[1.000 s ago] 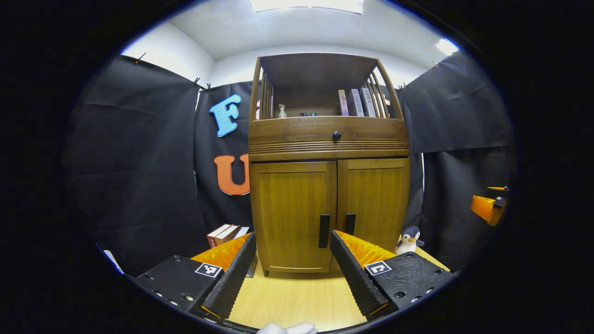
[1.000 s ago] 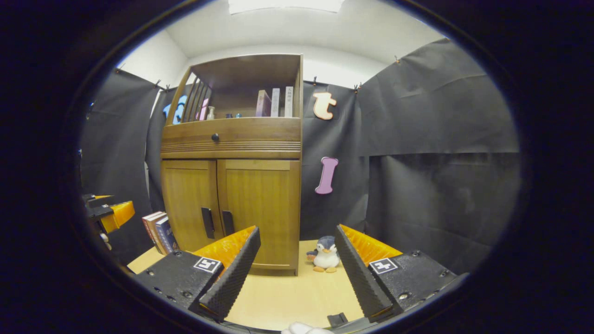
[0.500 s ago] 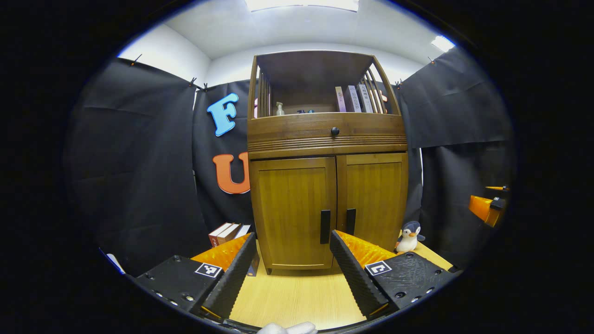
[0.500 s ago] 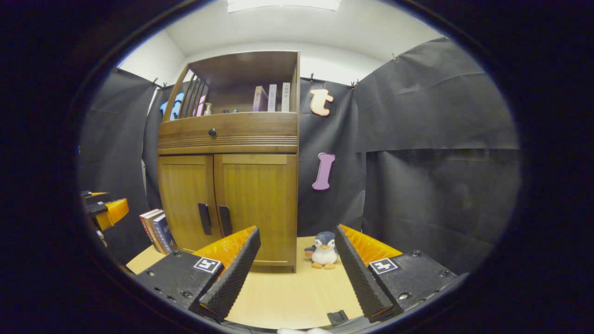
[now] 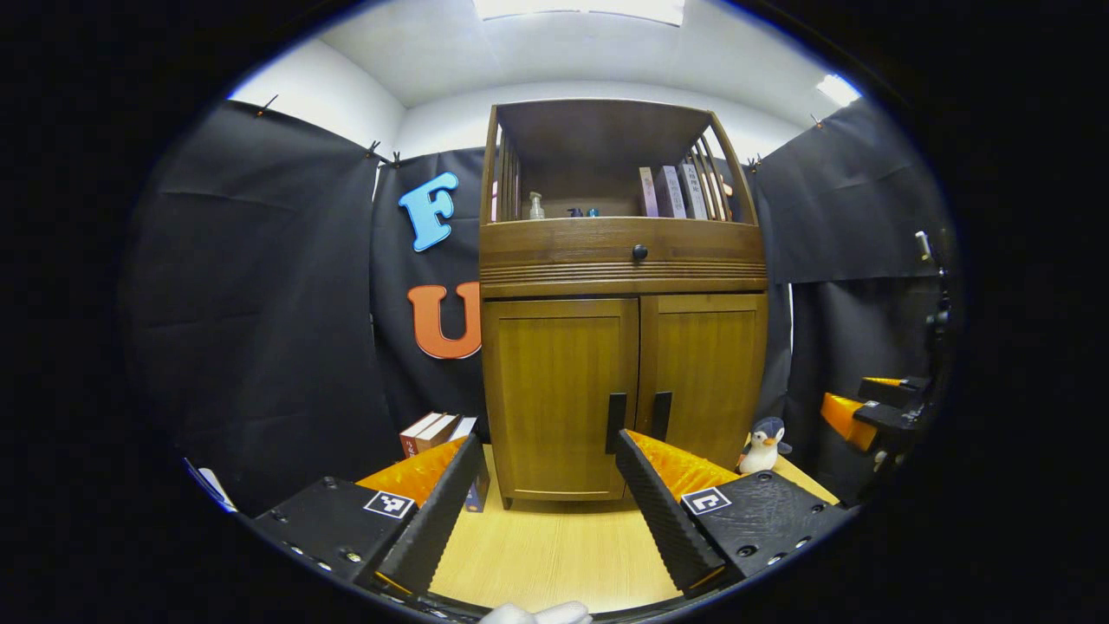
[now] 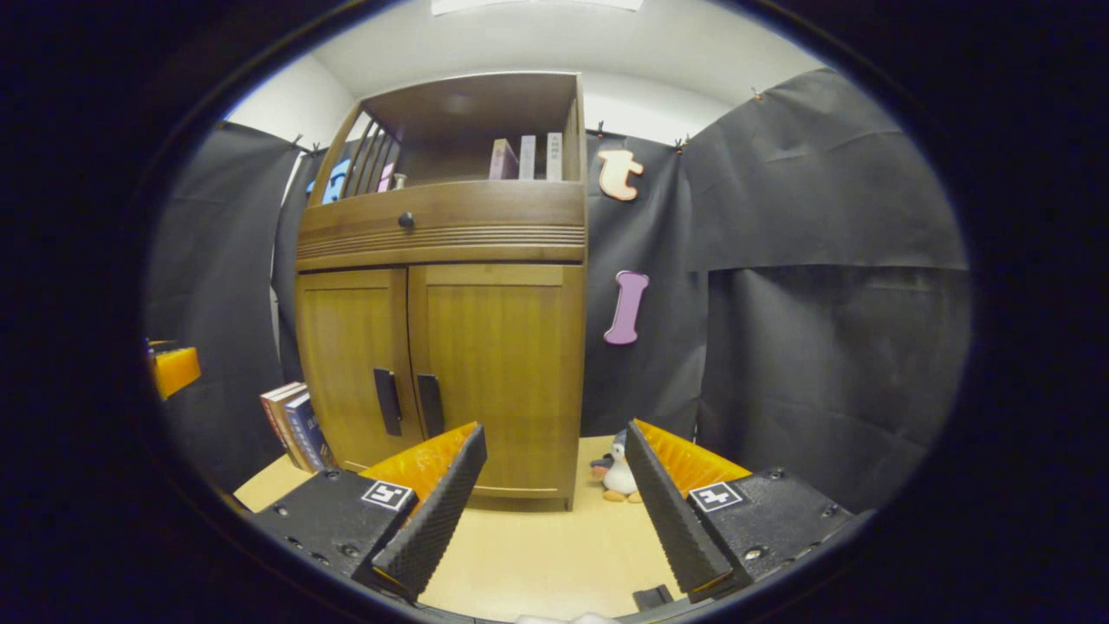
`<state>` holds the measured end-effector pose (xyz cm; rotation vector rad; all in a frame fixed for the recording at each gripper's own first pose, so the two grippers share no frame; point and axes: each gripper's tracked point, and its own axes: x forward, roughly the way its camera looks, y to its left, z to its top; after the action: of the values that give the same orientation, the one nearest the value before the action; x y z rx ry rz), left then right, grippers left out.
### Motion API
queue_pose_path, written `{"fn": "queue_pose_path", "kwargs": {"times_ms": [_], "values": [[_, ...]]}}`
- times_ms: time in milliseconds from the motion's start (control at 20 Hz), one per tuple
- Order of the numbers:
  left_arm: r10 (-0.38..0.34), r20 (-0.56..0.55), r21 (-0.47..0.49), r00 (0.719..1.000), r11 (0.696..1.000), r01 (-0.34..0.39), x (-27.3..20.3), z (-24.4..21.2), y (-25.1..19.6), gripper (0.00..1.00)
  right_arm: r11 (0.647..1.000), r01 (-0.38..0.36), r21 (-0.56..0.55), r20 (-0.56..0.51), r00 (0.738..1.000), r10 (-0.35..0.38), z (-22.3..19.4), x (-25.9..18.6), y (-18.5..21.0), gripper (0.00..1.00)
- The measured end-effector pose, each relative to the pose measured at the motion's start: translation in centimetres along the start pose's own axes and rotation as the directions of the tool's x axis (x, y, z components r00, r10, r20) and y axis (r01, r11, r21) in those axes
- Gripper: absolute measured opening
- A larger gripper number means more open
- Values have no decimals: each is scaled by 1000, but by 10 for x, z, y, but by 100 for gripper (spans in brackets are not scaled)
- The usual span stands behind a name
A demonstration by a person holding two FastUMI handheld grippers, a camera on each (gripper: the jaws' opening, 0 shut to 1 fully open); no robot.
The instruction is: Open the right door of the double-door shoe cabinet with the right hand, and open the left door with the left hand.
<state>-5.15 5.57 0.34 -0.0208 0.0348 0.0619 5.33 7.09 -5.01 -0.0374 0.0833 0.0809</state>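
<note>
Plainly, both doors of the shoe cabinet (image 5: pixel 622 303) are shut, and the step in hand is the approach to the handles. The cabinet stands upright on the pale wooden bench (image 5: pixel 554 555), against the black cloth wall, with a stack of books (image 5: pixel 437 426) just beside its left flank and a toy penguin (image 5: pixel 764 444) by its right.

Going left to right, the left door (image 5: pixel 559 394) carries a dark vertical bar handle (image 5: pixel 615 422) close to the centre seam, and the right door (image 6: pixel 498 373) carries its own handle (image 6: pixel 430 405) just across that seam. Because the two handles sit so near each other, each gripper would do well to come in square to its own bar and take it from the outer side, so that the two tools do not crowd the seam. Judging by the task, the right door goes first, and it should be swung outward in an arc about its outer hinge edge, not pulled straight back.

The left gripper (image 5: pixel 546 498) has its jaws spread wide and empty, touching nothing, well short of the cabinet. The right gripper (image 6: pixel 554 490) is likewise spread wide, empty, and aimed somewhat to the right of its handle, so it needs to turn leftward before closing in.
</note>
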Motion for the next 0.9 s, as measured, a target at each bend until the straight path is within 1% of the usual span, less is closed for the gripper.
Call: {"fn": "queue_pose_path", "kwargs": {"times_ms": [200, 450, 600, 900], "values": [[40, 6, 23, 999, 999, -41, -10, 8, 13, 96, 998, -60, 11, -13, 998, 60, -13, 43, 30, 100], [48, 16, 12, 999, 999, -48, -15, 17, 16, 96, 994, -111, 8, -33, 993, 111, -25, 104, 72, 100], [82, 10, 25, 997, 996, -82, -16, 20, 21, 96, 989, -149, 18, -56, 987, 150, -36, 135, 102, 100], [139, -11, 20, 990, 990, -139, -10, 21, 26, 96, 979, -203, 2, -92, 975, 202, -57, 197, 151, 100]]}}
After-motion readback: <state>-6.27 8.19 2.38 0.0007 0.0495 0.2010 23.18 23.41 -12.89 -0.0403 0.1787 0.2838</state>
